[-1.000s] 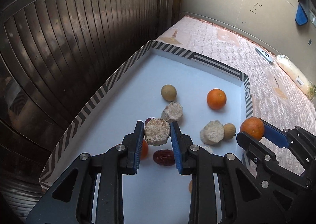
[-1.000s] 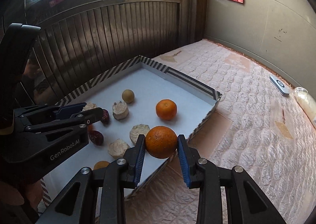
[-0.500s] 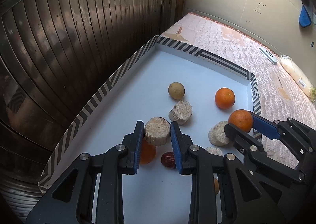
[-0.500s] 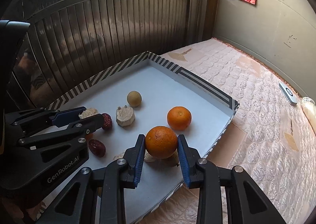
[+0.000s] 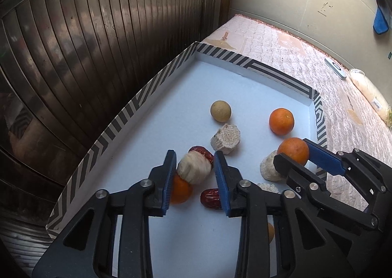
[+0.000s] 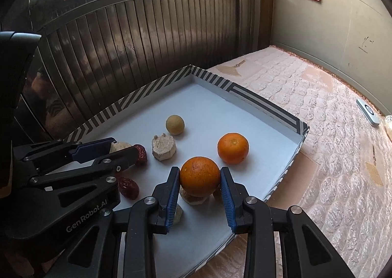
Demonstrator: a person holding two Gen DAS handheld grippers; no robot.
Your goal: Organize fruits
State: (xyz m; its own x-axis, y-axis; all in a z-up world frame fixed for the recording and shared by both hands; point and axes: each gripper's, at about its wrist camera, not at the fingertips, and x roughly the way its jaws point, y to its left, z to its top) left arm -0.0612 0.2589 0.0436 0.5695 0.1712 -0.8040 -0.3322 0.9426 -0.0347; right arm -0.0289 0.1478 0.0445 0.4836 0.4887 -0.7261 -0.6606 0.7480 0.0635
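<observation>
The right gripper (image 6: 199,181) is clenching an orange (image 6: 199,176) between its blue fingers (image 6: 171,194). A second ago it was hanging outside the tray's striped rim; now it is sitting over the tray floor, above a pale cut chunk (image 6: 192,198) and just short of a second orange (image 6: 232,148). That suggests the two oranges are being brought together as one group, with only the set-down left for this one.

The left gripper (image 5: 194,171) is gripping a pale, fibrous peeled piece (image 5: 194,171), which is looking blurred and turned compared with half a second ago, when its flat cut face was showing; it seems to be rolling in the grasp, so I would judge the hold as less steady. Beneath it are lying a small orange fruit (image 5: 180,189) and a dried red date (image 5: 211,199), with another date (image 5: 202,151) just behind.

Farther in, a faceted beige chunk (image 5: 226,139) is resting near a round tan fruit (image 5: 220,111), perhaps a longan. All of this is sitting in a white tray (image 5: 137,106) with black-and-white edging, placed on a quilted pink mattress (image 6: 330,118) beside a dark ribbed metal shutter (image 6: 147,40).
</observation>
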